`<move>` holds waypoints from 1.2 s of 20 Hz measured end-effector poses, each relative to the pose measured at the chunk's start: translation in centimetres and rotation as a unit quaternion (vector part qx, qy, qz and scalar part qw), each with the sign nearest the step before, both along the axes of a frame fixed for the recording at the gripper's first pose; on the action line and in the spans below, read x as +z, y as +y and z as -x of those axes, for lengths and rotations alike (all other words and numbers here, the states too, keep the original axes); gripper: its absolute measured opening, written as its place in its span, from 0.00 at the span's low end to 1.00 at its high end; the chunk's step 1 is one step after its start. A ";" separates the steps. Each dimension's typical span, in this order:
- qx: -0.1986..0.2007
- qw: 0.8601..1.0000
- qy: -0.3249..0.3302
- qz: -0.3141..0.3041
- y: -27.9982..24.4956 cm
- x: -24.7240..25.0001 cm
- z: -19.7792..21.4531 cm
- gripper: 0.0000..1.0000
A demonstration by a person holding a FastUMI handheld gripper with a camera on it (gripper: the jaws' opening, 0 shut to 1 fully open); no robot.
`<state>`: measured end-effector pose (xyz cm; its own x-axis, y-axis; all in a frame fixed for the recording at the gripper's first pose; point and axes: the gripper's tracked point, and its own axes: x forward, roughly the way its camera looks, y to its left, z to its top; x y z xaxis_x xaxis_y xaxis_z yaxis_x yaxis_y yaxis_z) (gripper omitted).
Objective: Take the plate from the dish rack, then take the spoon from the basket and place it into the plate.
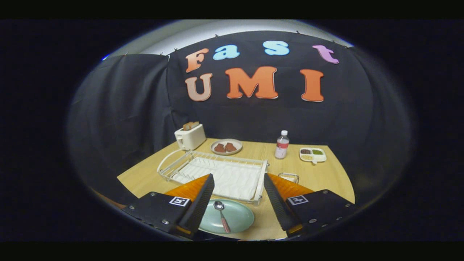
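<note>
Wooden table (pixel 319 174) against black cloth wall, spoon (pixel 222 214) on plate (pixel 237 219), tongs (pixel 239 181) apart, empty.

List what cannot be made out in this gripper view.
- Plate: near-left rim hidden behind one finger of the open gripper.
- Basket: mostly hidden by the other finger; contents cannot be told.
- Divided tray and far plate: food too small to identify.
- Bottle: label too small.
- Spoon lies plainly in the plate.
</note>
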<state>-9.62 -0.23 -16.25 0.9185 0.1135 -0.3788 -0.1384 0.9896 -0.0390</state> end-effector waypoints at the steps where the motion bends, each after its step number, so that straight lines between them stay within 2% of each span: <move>1: -0.007 1.000 -0.021 0.001 -0.3 1.6 -0.5 0.85; 6: -0.039 0.994 -0.099 -0.006 -1.2 8.2 -2.7 0.90; 10: -0.061 0.988 -0.139 -0.015 -2.1 11.3 -3.4 0.94; 13: -0.073 0.985 -0.155 -0.012 -2.4 12.2 -3.5 0.97; 24: -0.095 0.975 -0.199 -0.011 -2.9 14.4 -3.8 0.97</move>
